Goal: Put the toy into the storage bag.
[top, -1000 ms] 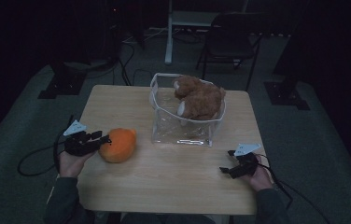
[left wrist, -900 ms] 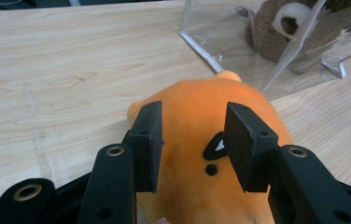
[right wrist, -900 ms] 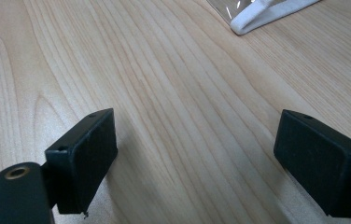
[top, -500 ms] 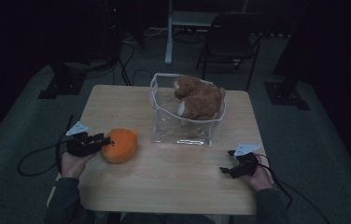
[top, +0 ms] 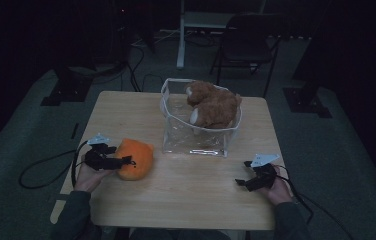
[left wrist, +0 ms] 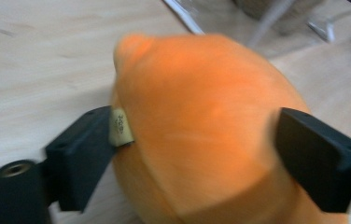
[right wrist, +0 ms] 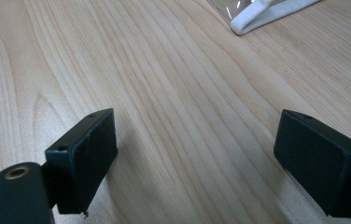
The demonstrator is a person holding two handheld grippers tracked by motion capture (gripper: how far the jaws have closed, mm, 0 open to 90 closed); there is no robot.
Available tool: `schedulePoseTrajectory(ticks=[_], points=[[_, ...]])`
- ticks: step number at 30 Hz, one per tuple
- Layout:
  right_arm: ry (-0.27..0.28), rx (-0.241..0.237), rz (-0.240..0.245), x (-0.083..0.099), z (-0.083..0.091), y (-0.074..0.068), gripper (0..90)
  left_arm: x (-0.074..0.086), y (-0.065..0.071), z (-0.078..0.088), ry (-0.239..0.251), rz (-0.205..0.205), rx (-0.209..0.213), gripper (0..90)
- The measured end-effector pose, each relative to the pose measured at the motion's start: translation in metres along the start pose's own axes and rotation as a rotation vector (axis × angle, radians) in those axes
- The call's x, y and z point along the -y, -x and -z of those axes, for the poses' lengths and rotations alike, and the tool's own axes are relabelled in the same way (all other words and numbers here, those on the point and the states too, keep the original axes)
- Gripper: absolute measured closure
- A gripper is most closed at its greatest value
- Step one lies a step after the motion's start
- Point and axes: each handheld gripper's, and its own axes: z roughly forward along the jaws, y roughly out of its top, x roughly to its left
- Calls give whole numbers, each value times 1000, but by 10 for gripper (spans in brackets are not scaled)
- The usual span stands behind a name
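Faintly, illegible tag [left wrist: 120, 126], orange plush [left wrist: 201, 130]

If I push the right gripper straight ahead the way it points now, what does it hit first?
Probably nothing at once: the right gripper has bare table between its open jaws. Farther on, the clear bin edges its view, likely just off the line.

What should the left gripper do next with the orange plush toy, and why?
Probably close the jaws on it. In the left gripper view the orange plush toy sits between the two wide jaws of the left gripper, one jaw at each flank, and it rests on the table. The clear bag with the brown plush toy seems a likely goal.
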Motion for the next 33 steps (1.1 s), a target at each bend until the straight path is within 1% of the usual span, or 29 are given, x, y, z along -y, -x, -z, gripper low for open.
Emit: schedulePoseTrajectory(ticks=[1, 6, 10, 11, 14, 15, 17, 19, 21, 25, 28, 33], points=[[0, 0, 0, 0, 0, 0, 126, 0, 2, -4, -3, -8, 14, 93], [-1, 0, -1, 0, 0, 0, 126, -4, 7, -8, -5, -18, 18, 93], [-1, 0, -1, 0, 0, 0, 126, -4, 9, -12, -1, -23, 31, 106], [0, 0, 0, 0, 0, 0, 126, -4, 11, -13, 0, -30, 37, 129], [0, 0, 0, 0, 0, 0, 126, -6, 14, -14, -14, -41, 32, 175], [-1, 0, -1, 0, 0, 0, 126, -6, 15, -14, -16, -43, 30, 211], [-1, 0, -1, 0, 0, 0, 126, -8, 18, -13, -14, -51, 13, 284], [-1, 0, -1, 0, 0, 0, 126, -8, 20, -13, -12, -60, 10, 375], [0, 0, -1, 0, 0, 0, 126, -9, 23, -12, -3, -72, -5, 436], [0, 0, -1, 0, 0, 0, 126, -10, 26, -10, 28, -98, -9, 514], [0, 0, 0, 0, 0, 0, 126, -10, 27, -8, 48, -102, -5, 553], [0, 0, 0, 0, 0, 0, 126, -10, 28, -5, 68, -107, -8, 592]])
